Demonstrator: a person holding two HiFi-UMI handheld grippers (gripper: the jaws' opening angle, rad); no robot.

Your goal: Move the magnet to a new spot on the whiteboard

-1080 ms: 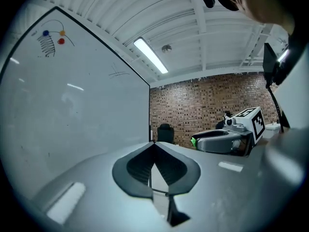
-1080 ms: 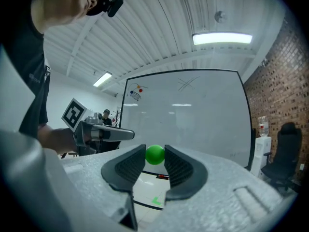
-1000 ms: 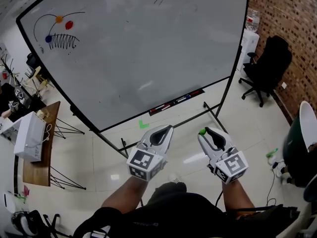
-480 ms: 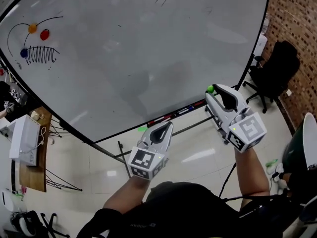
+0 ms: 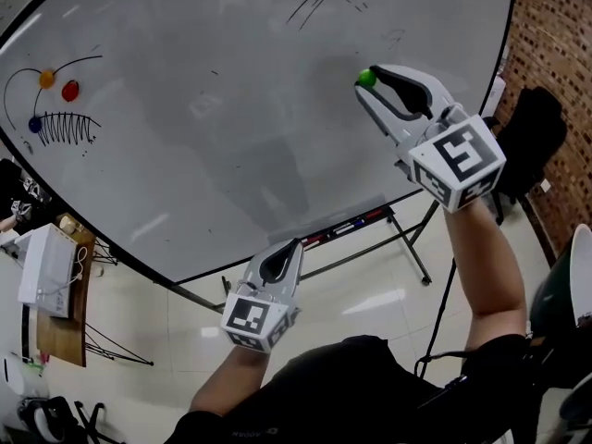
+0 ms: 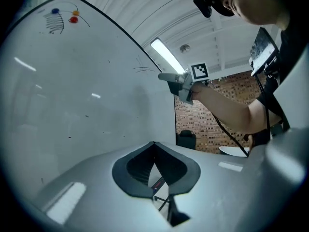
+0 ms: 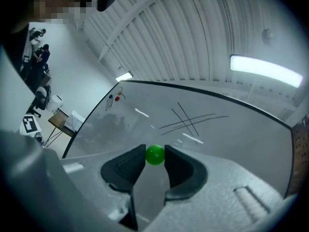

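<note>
Near the big whiteboard (image 5: 231, 118), the green magnet (image 5: 367, 78) is being pinched by the right gripper (image 5: 368, 74) high on the right side, while the left gripper (image 5: 295, 243) is being held shut and empty lower down, nearer.

Right gripper (image 5: 369, 76) held high, jaws pinching the green magnet (image 7: 155, 155); left gripper (image 5: 295, 243) low, jaws together

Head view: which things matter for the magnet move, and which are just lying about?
In play: green magnet, gripped in the right gripper; whiteboard.
Lying about: red magnet; orange magnet; blue magnet; office chair; left gripper, shut, empty.
</note>
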